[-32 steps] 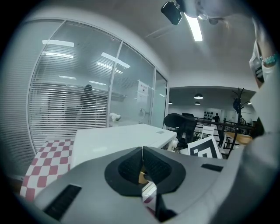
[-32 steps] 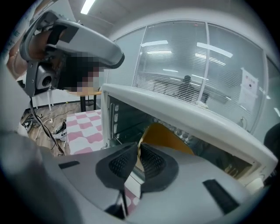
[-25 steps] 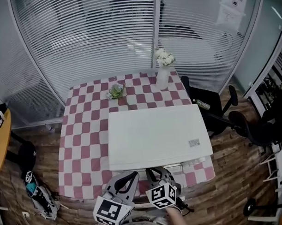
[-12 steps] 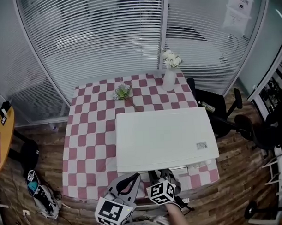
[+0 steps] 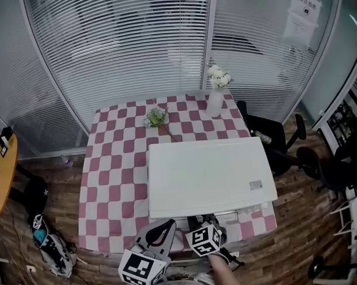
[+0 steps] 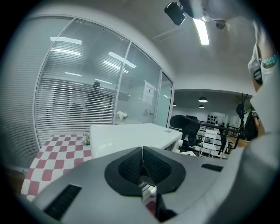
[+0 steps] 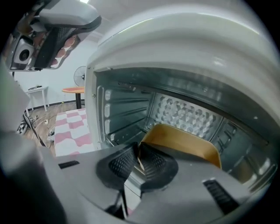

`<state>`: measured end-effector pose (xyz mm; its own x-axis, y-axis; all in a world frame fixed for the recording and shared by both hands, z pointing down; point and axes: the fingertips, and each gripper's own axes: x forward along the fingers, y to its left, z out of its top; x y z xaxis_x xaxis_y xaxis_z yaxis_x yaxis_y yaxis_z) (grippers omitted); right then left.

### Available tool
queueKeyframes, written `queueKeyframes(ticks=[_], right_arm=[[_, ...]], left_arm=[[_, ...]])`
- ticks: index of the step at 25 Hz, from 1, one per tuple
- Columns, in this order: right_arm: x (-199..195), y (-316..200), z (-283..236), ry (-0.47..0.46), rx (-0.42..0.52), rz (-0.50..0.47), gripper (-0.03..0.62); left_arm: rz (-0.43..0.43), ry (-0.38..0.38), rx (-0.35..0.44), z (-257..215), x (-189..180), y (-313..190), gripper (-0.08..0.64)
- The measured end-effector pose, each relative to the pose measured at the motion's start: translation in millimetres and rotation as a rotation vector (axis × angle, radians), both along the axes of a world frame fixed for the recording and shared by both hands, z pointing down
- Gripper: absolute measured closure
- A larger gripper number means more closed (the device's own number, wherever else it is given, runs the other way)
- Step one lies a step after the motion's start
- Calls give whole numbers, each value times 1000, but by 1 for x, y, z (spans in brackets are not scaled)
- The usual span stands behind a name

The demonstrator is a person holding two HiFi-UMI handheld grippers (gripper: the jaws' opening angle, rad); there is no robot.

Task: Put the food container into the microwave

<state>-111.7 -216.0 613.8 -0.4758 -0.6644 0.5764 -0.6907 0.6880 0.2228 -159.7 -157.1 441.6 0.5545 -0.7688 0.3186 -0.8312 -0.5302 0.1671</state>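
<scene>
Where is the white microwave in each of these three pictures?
Head view: microwave at centre, its white top seen from above.
Left gripper view: mid-frame white box, beyond the shut left tool.
Right gripper view: its open cavity fills the frame, tan food container inside, gripped by the right tool.
Shared landmark: checked tablecloth.
</scene>
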Motion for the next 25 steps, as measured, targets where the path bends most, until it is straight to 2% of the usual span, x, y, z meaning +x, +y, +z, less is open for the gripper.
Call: queueKeyframes(ticks=[13,16,21,25], right_arm=[[16,8,-20,-120,-1,65,551],[22,9,-23,-157,-2,85,555],[34,15,-27,-166,-8,107,577],[37,23,-34,-235,-10,100,588]], left_arm=[[29,2,5,3,8,1,548],[47,-4,-3,6,12,3,548],[70,-14,-18,13,22,6,548],[96,-44,-21,19,31,11,548]])
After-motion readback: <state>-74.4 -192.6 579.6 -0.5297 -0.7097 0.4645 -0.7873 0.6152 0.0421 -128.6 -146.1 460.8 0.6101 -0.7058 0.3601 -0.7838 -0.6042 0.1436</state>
